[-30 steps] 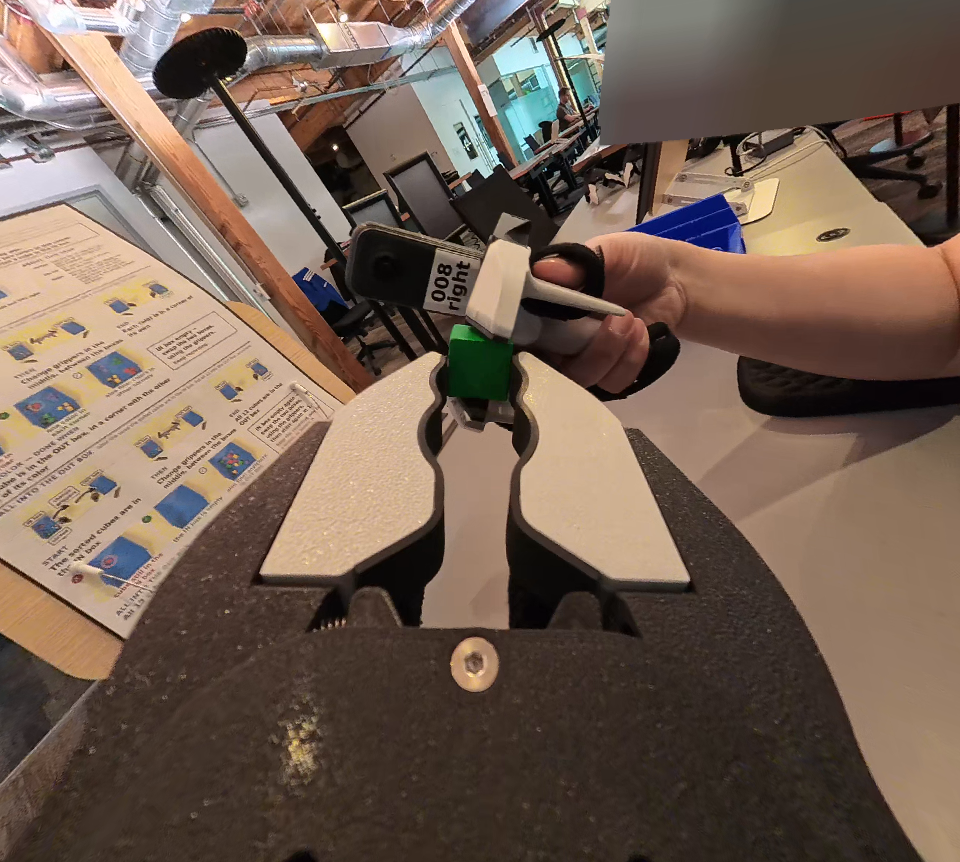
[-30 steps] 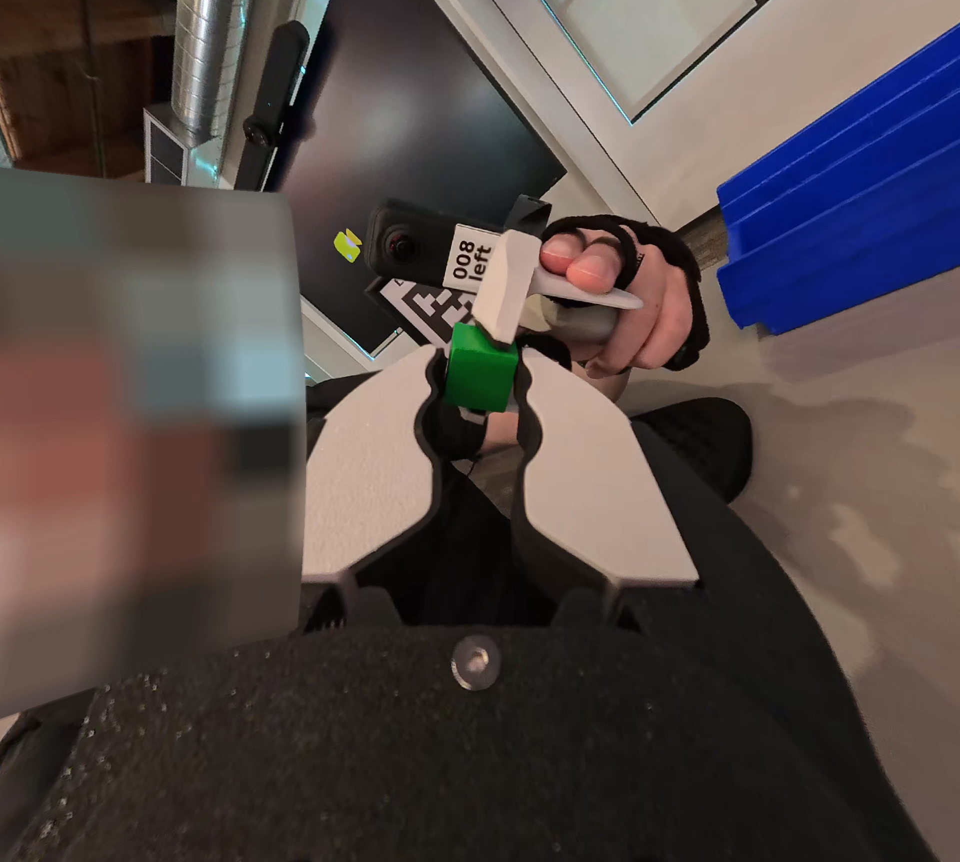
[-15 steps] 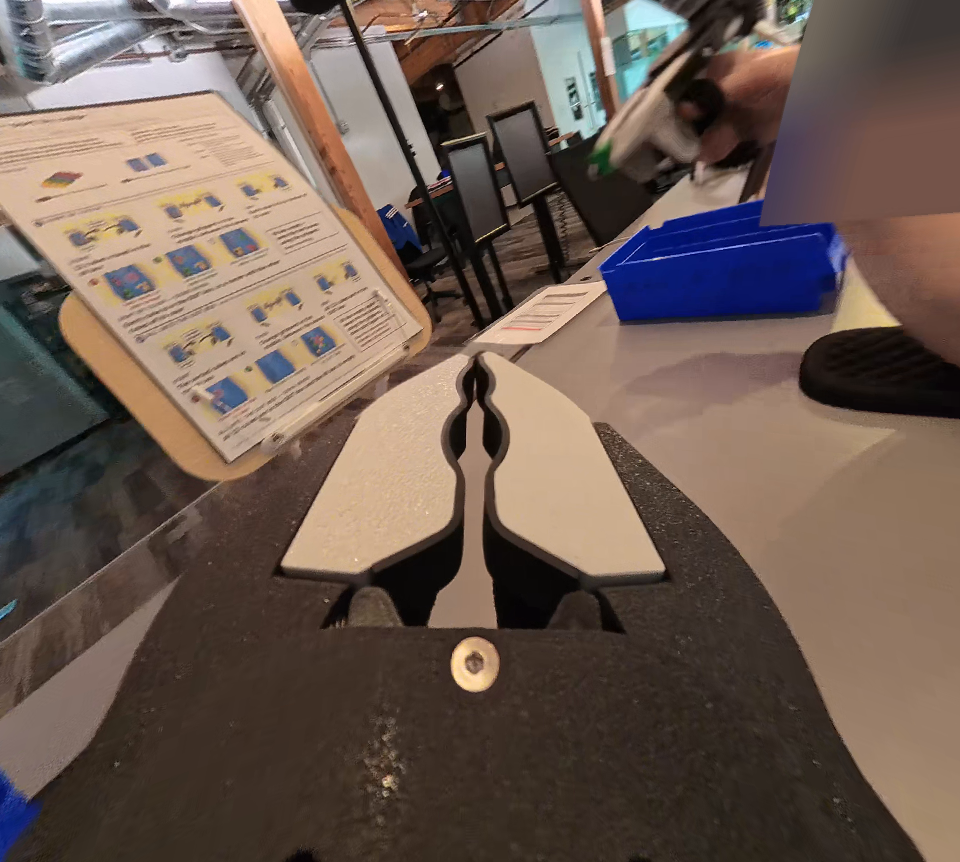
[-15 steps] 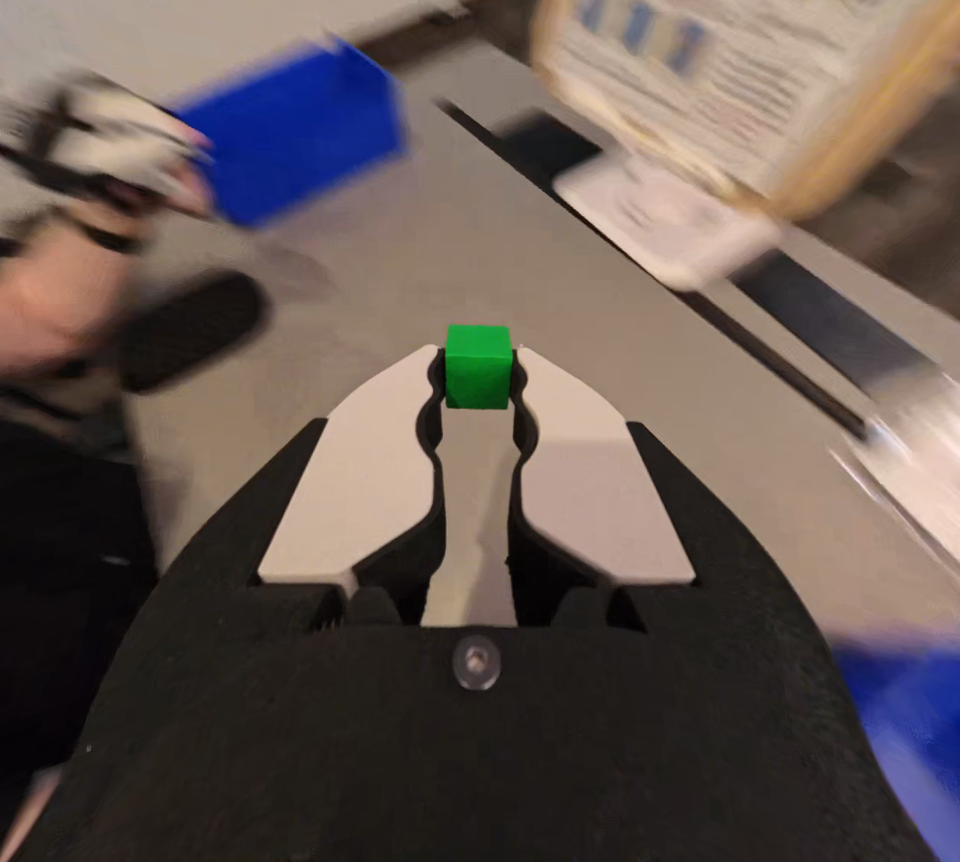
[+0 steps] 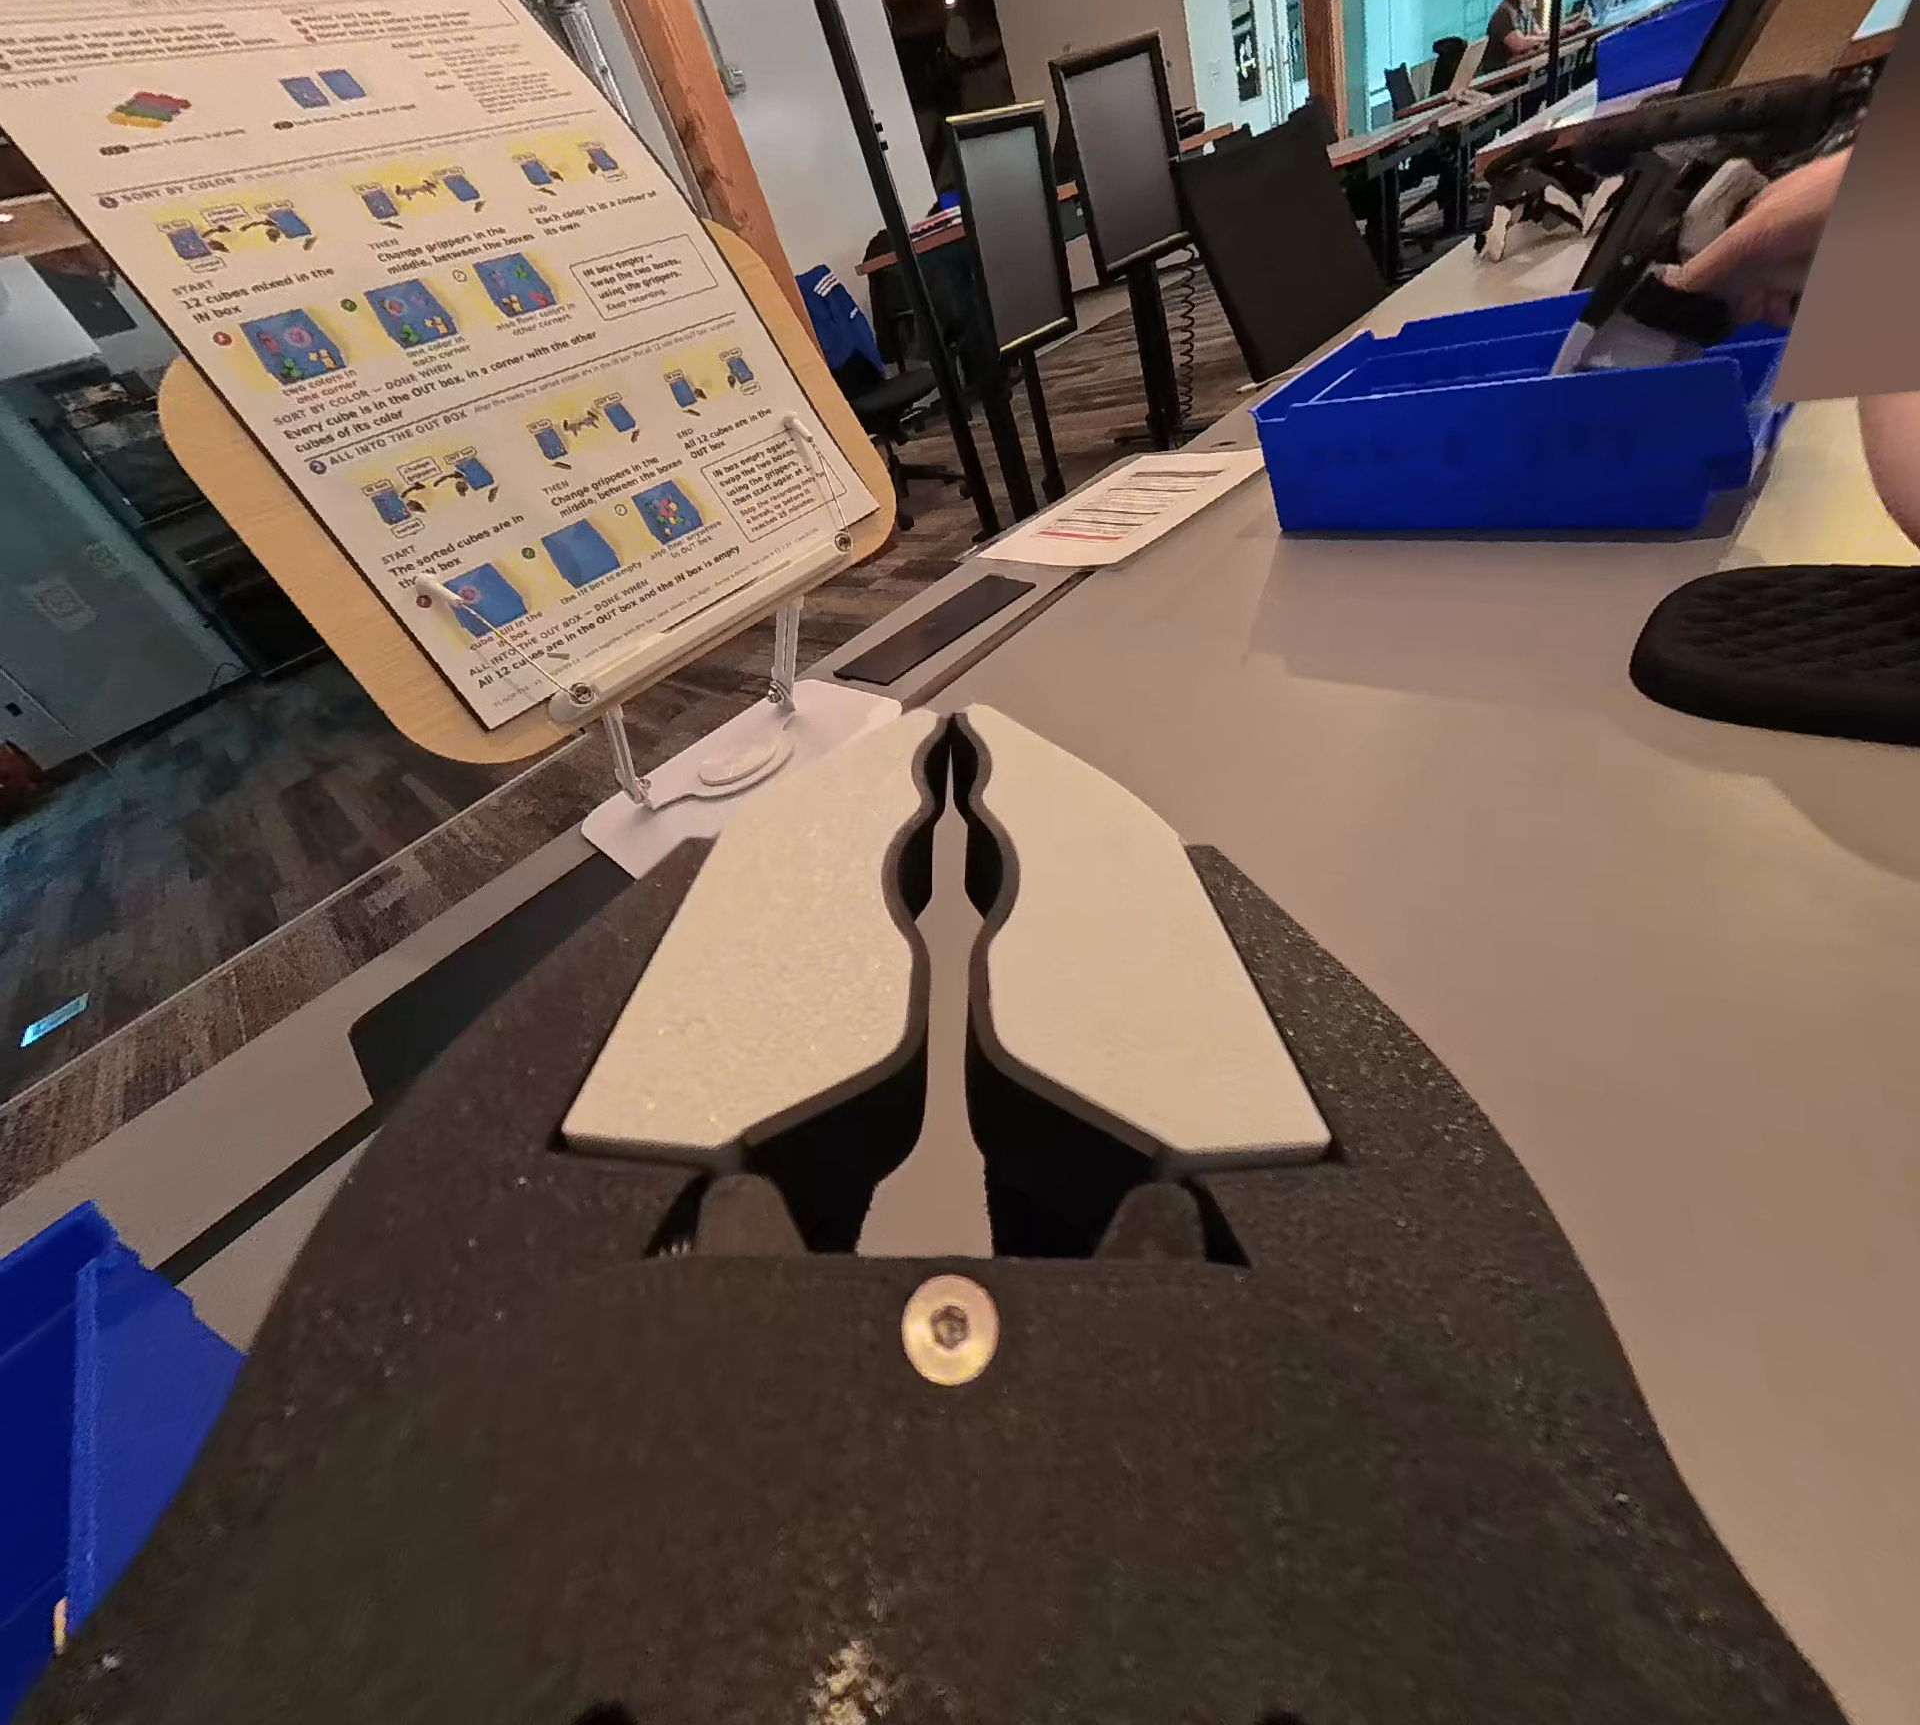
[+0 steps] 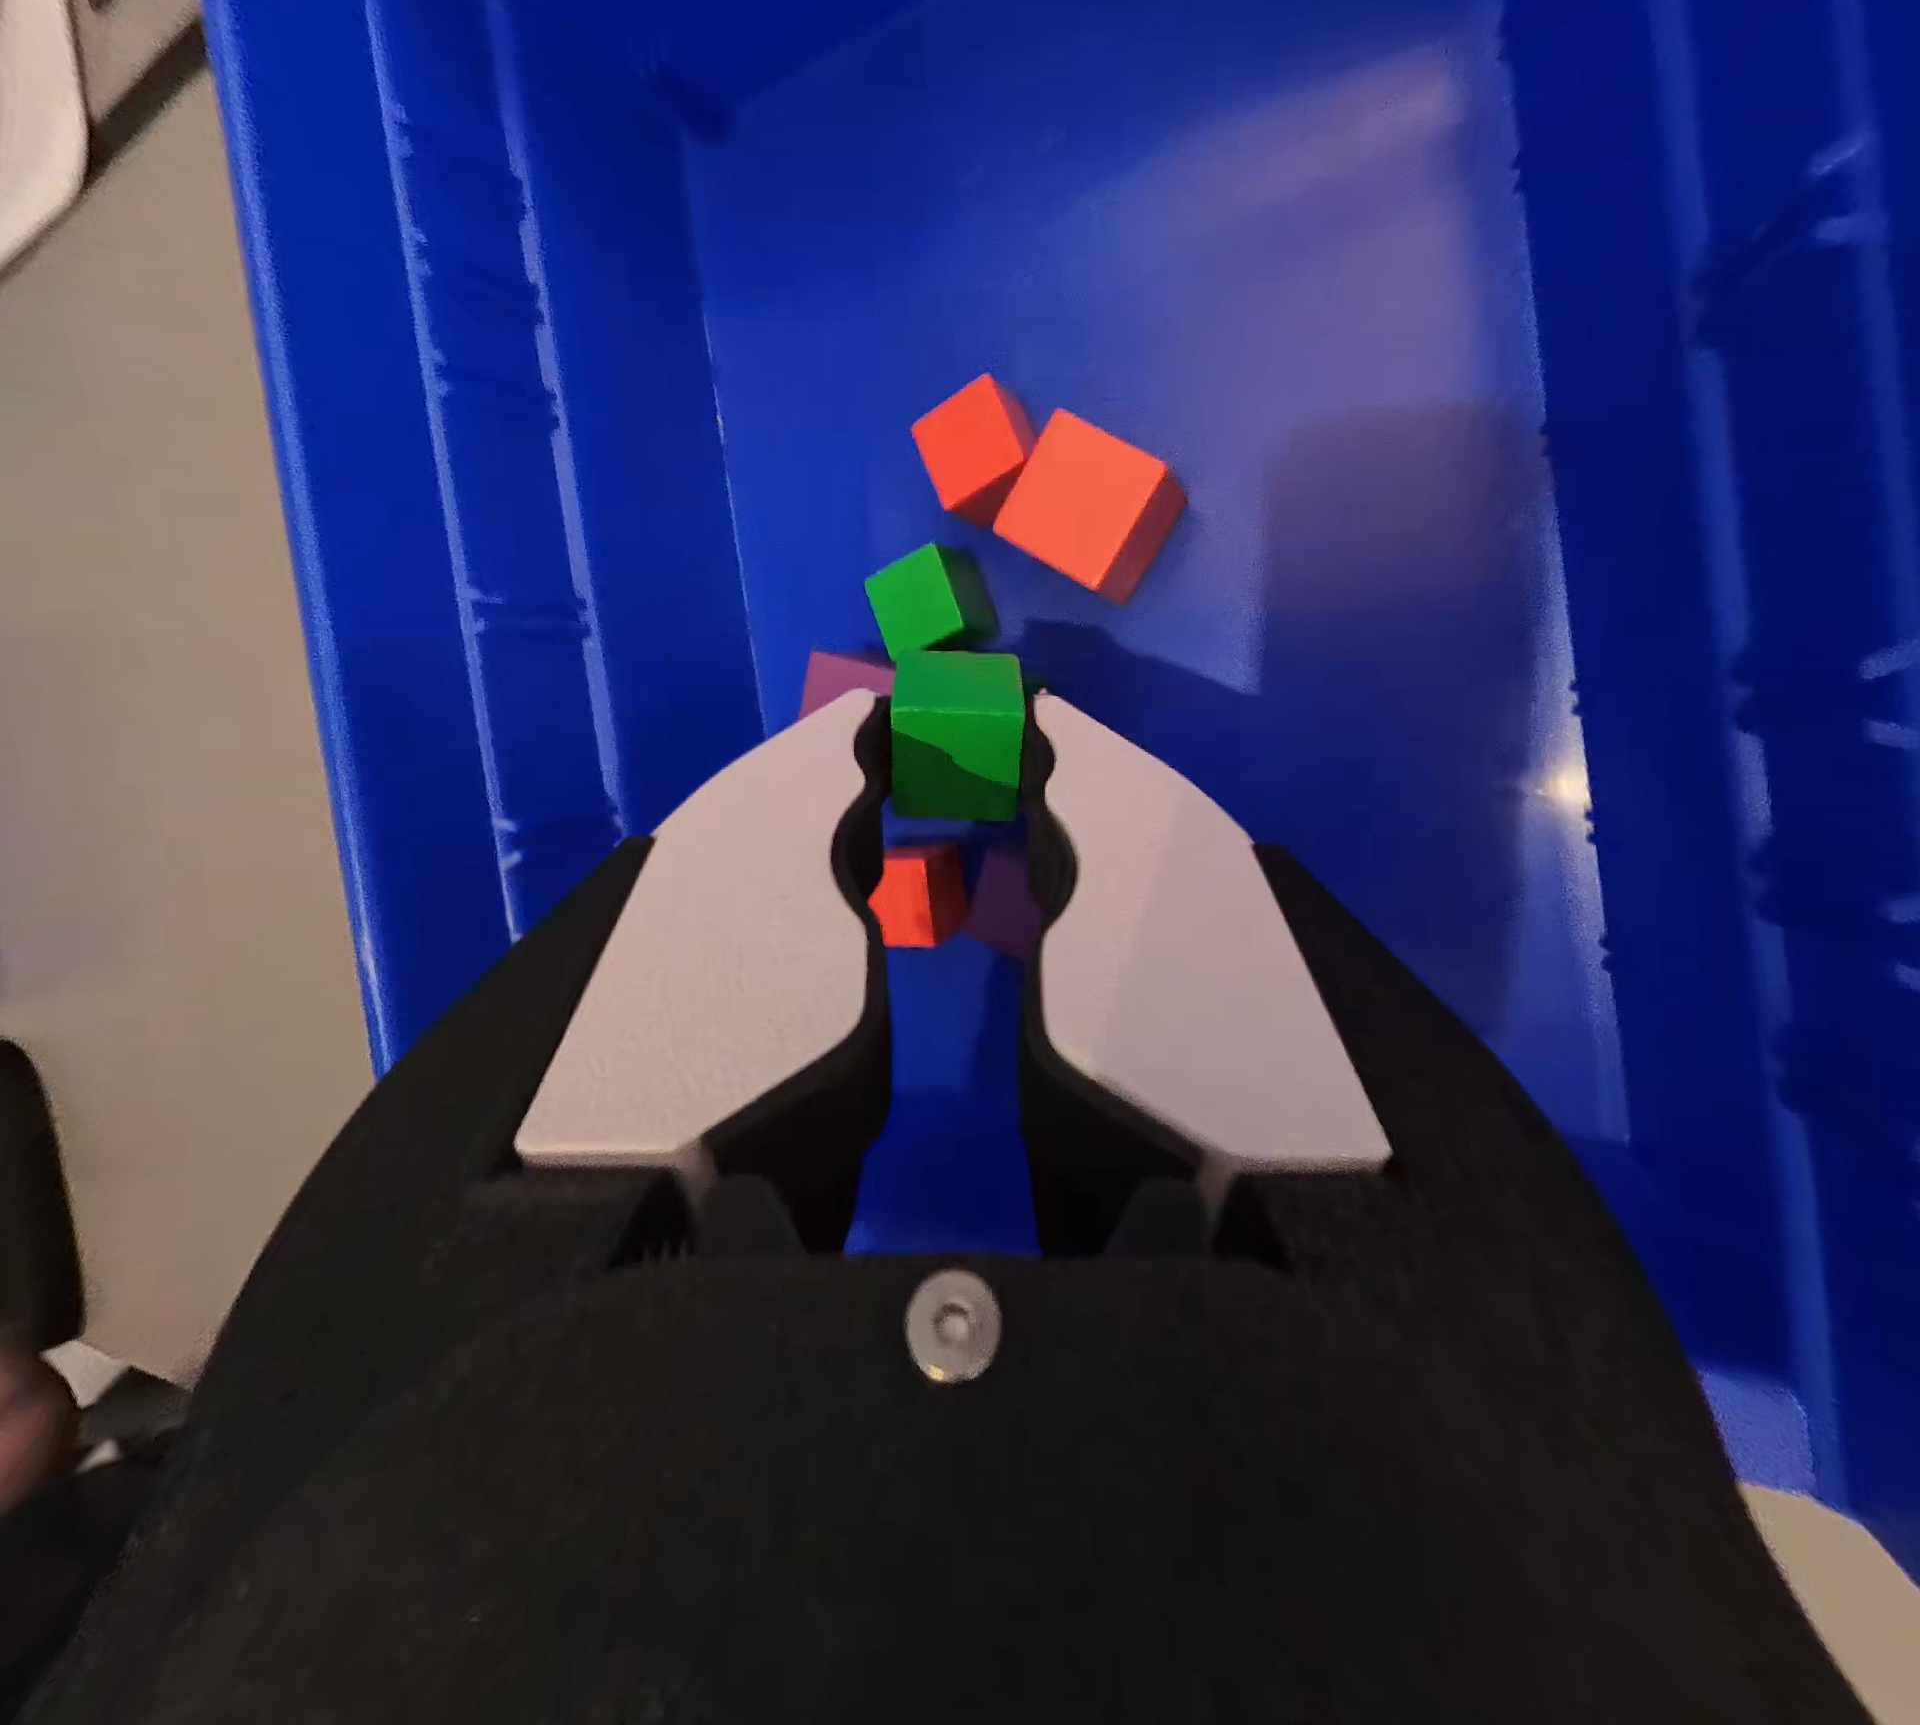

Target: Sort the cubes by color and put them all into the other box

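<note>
the right gripper (image 6: 958, 719) pinches a green wooden cube (image 6: 956, 735) between its fingertips, above the floor of a blue plastic box (image 6: 1143, 221). two orange-red cubes (image 6: 1086, 496), a second green cube (image 6: 928, 597) and purple cubes (image 6: 836, 678) lie below. the left gripper (image 5: 951, 745) holds nothing, tips pressed together over the grey table (image 5: 1455, 844).

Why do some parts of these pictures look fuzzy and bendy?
Right wrist view: sharp on the small green cube clamped in the right gripper; the blue plastic box smears along its ribbed walls, with a white glare spot on its floor. Left wrist view: mostly crisp, but the wide lens bows the grey table edge and wooden post, and the far gripper is blurred.
</note>
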{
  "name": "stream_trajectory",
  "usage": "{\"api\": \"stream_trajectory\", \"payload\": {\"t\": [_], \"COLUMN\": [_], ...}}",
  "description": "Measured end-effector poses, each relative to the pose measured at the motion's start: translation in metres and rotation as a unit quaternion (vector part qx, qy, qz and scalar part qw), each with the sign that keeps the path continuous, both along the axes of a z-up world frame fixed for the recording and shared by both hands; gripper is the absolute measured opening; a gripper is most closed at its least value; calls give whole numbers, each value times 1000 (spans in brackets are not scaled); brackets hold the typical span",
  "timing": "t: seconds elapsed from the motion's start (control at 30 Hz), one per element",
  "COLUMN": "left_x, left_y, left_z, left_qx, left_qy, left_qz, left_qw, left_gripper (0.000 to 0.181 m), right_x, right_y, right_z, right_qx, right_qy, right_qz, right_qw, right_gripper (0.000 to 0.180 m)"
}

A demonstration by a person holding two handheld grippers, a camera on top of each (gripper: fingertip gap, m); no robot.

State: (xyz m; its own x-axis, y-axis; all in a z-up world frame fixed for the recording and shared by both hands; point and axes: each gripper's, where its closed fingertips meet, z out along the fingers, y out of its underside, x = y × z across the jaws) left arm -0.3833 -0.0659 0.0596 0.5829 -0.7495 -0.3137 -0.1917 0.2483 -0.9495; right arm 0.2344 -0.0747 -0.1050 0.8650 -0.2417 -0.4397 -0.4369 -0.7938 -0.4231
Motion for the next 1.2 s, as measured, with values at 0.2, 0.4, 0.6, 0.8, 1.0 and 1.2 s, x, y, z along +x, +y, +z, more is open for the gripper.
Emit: {"api": "stream_trajectory", "payload": {"t": [0.2,0.4,0.6,0.8,1.0,1.2], "left_x": [-22,-99,-186,-231,-254,-252], "left_y": [1,16,26,69,132,179], "left_z": [1,16,7,-41,-93,-130], "left_qx": [7,0,-59,-135,-169,-234], "left_qy": [20,-3,0,104,235,267], "left_qz": [52,181,295,290,249,190], "left_qw": [998,983,954,942,924,915], "left_gripper": [0,0,0,7,19,30], "right_x": [8,4,-30,-98,-199,-294], "right_y": [4,15,33,46,45,41], "right_z": [29,93,170,225,274,284], "right_qx": [63,165,294,392,458,473], "right_qy": [0,-51,-110,-97,-85,-34], "right_qz": [-33,-50,-15,66,157,289], "right_qw": [997,984,949,912,871,832], "right_gripper": [45,43,39,38,44,43]}}
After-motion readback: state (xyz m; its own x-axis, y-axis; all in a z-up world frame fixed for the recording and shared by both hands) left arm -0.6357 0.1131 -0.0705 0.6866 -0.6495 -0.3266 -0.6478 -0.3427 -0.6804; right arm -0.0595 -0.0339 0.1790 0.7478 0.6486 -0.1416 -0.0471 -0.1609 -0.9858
